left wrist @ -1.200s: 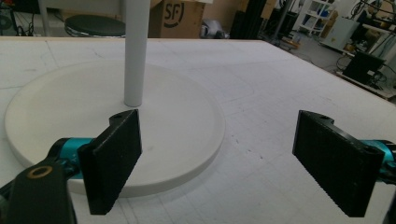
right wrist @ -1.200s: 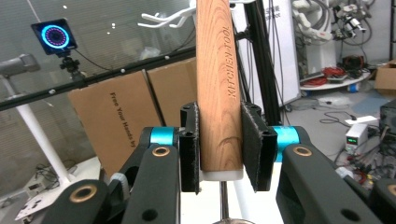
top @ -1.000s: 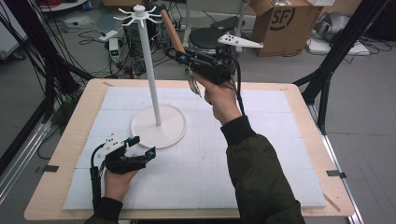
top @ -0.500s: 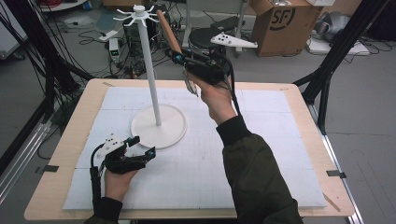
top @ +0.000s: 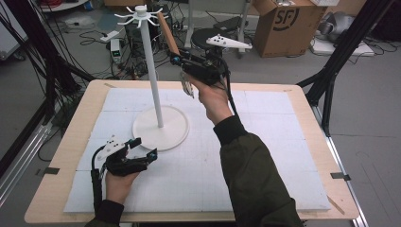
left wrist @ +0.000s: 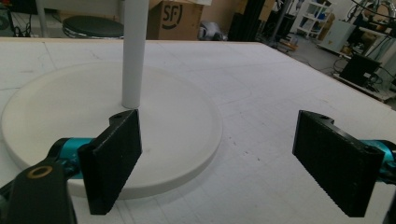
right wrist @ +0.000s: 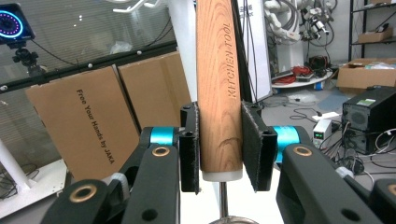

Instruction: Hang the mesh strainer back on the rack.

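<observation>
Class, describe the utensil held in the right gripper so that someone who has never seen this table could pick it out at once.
Start at the tall white stand rising from its round base on the table. Just right of its hooked top, the right gripper clamps a wooden handle tilted toward the hooks. It is the one brown wooden piece among white and black parts, engraved KITCHEN TOOL, with a thin metal shaft below.

Wooden handle (right wrist: 218, 88) runs off right gripper view's top edge; utensil's metal end (top: 188, 88) too blurred to ID.

Right gripper (top: 177, 59) raised, jaws clamped; left gripper (top: 142, 149) low, jaws apart
</observation>
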{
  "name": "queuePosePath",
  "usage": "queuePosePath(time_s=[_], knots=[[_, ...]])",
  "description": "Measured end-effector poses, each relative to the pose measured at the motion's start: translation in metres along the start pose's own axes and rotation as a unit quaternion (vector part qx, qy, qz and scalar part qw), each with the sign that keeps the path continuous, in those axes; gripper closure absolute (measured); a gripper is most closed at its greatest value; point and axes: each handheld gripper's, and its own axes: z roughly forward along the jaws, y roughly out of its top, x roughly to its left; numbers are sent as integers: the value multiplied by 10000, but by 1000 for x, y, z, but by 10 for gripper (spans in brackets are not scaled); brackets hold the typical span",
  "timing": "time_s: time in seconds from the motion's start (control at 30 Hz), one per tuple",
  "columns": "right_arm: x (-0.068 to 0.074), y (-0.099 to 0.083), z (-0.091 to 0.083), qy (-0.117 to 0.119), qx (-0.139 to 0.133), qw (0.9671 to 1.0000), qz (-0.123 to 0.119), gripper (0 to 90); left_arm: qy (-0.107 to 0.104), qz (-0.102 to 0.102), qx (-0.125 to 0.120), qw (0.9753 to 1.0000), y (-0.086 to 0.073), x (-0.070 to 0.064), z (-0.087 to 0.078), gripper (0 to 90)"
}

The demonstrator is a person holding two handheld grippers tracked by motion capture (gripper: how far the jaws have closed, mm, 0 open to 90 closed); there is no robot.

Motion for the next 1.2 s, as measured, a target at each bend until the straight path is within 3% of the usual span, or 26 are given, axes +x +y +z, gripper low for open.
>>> queuePosePath(time_s=[0.37,0.43,0.6,0.83,0.97,1.2], knots=[[-1,-6,9,5,138,9999,50,693,-12,-16,-3,10000,0,0,0,162],[-1,-6,9,33,147,9998,128,571,-12,-18,-6,10000,0,0,0,161],[-6,-7,6,-190,242,9991,276,371,-10,32,38,10000,0,-1,0,161],[-9,-26,-16,-501,418,9978,72,215,-5,-21,49,10000,0,-1,1,161],[-14,-36,-28,-422,466,9980,71,154,30,-11,86,10000,-1,-2,2,162],[-20,-62,-58,-612,581,9964,83,157,51,35,123,9999,-1,-3,4,161]])
